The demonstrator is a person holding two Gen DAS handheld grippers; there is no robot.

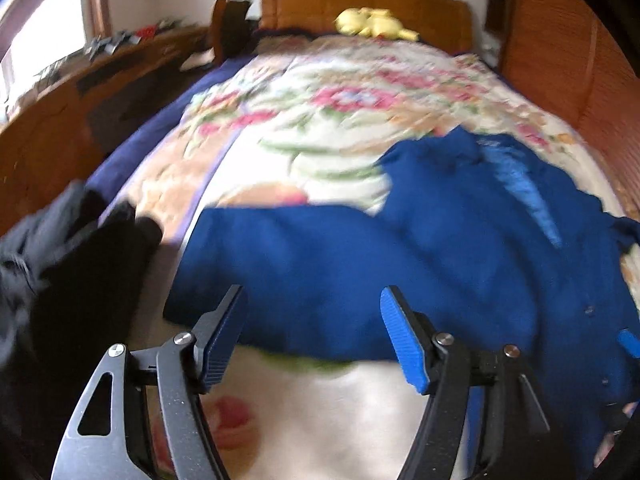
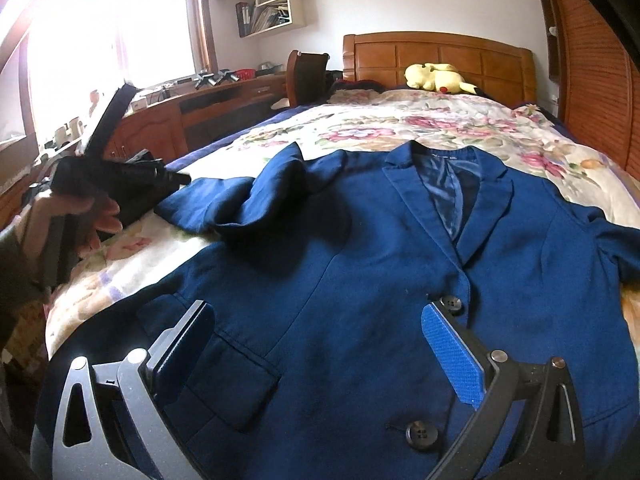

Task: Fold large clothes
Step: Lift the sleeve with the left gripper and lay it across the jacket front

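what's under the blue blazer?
The blue blazer lies front-up on the floral quilt, which shows around it. Whatever lies directly beneath the blazer is covered and cannot be seen.

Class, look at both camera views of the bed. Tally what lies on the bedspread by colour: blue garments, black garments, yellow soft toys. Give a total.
Blue: 1, the blue blazer
Black: 1, the black garment at the bed's edge
Yellow: 1, the yellow plush toy by the headboard
Total: 3
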